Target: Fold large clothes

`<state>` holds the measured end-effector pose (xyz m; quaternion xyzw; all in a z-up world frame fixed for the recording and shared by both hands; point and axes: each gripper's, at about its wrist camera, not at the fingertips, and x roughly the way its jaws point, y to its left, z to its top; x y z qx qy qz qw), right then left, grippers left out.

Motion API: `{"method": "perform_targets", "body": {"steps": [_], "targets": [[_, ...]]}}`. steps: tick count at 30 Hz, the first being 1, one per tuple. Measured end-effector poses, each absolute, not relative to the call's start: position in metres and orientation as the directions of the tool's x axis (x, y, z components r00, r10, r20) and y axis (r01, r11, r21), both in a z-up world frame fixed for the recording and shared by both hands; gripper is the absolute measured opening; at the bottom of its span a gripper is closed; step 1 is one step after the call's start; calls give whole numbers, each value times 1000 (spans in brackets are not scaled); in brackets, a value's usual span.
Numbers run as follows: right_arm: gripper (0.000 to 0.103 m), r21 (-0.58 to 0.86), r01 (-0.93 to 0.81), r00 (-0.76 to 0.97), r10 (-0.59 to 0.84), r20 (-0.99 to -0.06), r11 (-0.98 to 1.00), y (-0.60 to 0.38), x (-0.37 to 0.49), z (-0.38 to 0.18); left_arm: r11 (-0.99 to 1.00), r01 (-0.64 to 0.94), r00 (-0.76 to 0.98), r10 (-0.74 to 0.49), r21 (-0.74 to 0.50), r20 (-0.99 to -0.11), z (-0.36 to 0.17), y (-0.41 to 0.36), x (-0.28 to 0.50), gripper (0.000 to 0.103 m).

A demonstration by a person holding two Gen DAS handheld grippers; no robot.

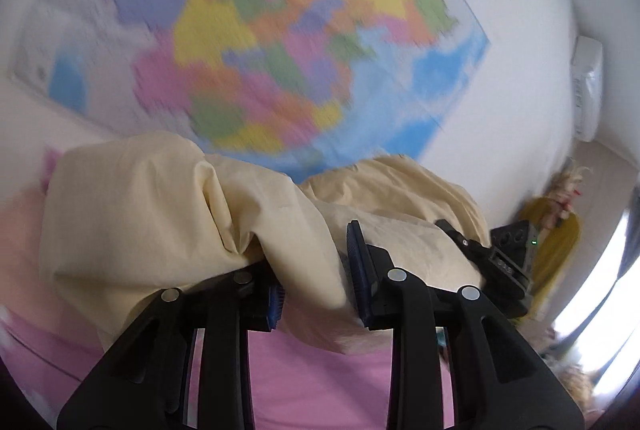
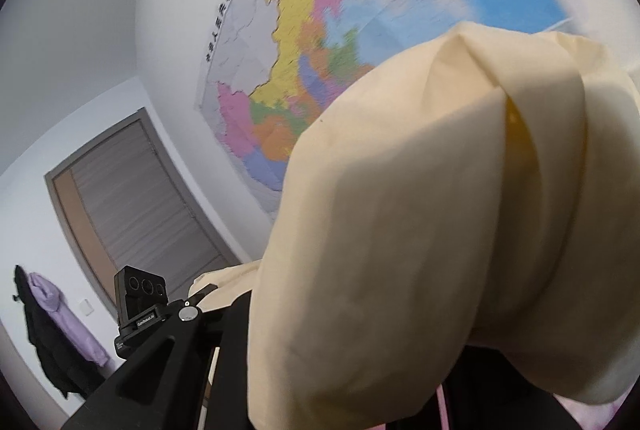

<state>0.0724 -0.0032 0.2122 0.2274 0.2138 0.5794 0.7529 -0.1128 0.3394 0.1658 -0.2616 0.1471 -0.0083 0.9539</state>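
Cloth [image 1: 168,226], pale yellow, hangs bunched between left gripper [image 1: 318,294] fingers [image 1: 358,266], which pinch a fold. Same cloth drapes over right gripper [image 2: 320,330], hiding its fingers; grip can't be told. Fabric looks crumpled w/ soft folds, lifted before wall map [image 1: 248,30].

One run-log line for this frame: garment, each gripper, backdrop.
garment: cream cloth held up off pink surface | left gripper: cloth between pads | right gripper: draped by cloth, jaws hidden | backdrop: wall map
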Motion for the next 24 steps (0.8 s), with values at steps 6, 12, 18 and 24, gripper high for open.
{"method": "perform_targets", "body": {"steps": [6,12,18,24], "targets": [[16,596,-789,147,988,-53,149,106,105,216,860,-234,952,109,-453,-285,172,424,-111,26],[16,638,-763,71,994,-79,106,211,122,188,818,-365,923,254,-445,-289,158,503,-111,24],[16,630,-764,-17,972,-236,140,271,100,102,780,-453,886,340,-431,-317,87,562,-121,24],[29,721,-647,-114,903,-413,248,272,95,0,683,-489,856,256,-543,-449,-18,589,-135,36]]}}
